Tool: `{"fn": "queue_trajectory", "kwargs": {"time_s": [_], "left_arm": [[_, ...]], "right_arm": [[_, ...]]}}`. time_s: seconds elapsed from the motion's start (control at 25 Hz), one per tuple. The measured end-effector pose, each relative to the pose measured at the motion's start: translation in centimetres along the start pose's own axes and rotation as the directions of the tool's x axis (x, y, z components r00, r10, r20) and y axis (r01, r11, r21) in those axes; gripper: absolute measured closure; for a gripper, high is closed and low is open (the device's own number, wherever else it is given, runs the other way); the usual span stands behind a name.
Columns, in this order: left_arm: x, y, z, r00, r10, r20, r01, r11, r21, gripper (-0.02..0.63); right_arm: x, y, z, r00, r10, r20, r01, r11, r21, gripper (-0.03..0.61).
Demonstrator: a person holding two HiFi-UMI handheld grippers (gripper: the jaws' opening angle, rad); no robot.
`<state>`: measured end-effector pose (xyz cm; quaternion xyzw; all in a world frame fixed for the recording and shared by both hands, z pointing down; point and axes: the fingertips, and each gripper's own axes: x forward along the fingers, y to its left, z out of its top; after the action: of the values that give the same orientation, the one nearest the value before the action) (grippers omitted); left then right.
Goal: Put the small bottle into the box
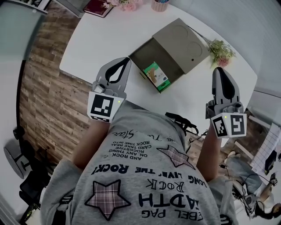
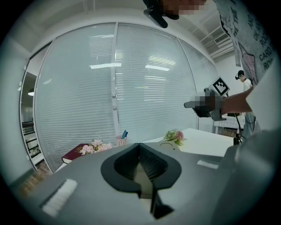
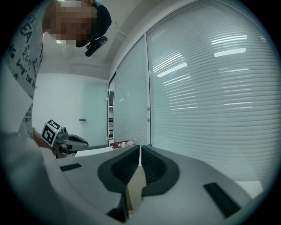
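The olive box [image 1: 151, 55] lies open on the white table [image 1: 101, 39], its lid [image 1: 184, 41] folded back to the right. A small green and white bottle [image 1: 156, 76] lies in the box's open half, at its near edge. My left gripper [image 1: 127, 59] hovers just left of the box, shut and empty, its tip close to the box's near left corner. Over the table's right edge my right gripper [image 1: 217, 69] is held, also shut and empty, well apart from the box. In each gripper view the jaws [image 2: 139, 146] [image 3: 140, 149] meet with nothing between them.
A sprig of pink flowers [image 1: 221, 52] lies right of the lid. At the table's far edge are a dark red book [image 1: 98, 7], more pink flowers [image 1: 125, 4] and a pen cup [image 1: 160, 5]. Wooden floor [image 1: 44, 101] lies left of the table. Glass walls with blinds [image 2: 131, 88] stand behind.
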<state>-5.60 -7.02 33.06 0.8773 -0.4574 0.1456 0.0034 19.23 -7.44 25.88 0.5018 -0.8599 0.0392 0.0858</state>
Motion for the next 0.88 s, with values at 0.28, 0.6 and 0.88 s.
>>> {"fn": "queue_trajectory", "kwargs": {"time_s": [0.28,0.6,0.88], "left_arm": [[-0.4,-0.7,-2.1,0.999,0.026,-0.025,-0.027,0.999,-0.036,0.603],[-0.9,-2.1,-5.8,0.994,0.041,-0.100,-0.046,0.998,-0.051,0.603],[-0.2,-3.3,-8.5,0.988,0.018,-0.155,-0.028,0.998,-0.060,0.603]], "right_arm": [[0.7,-1.0,-1.3,1.000,0.016,-0.011,-0.016,1.000,0.021,0.555],[1.7,-2.2,-4.8,0.999,0.021,-0.046,-0.017,0.996,0.084,0.555],[2.5,-3.7,-7.4,0.997,0.013,-0.082,-0.002,0.991,0.136,0.555]]}}
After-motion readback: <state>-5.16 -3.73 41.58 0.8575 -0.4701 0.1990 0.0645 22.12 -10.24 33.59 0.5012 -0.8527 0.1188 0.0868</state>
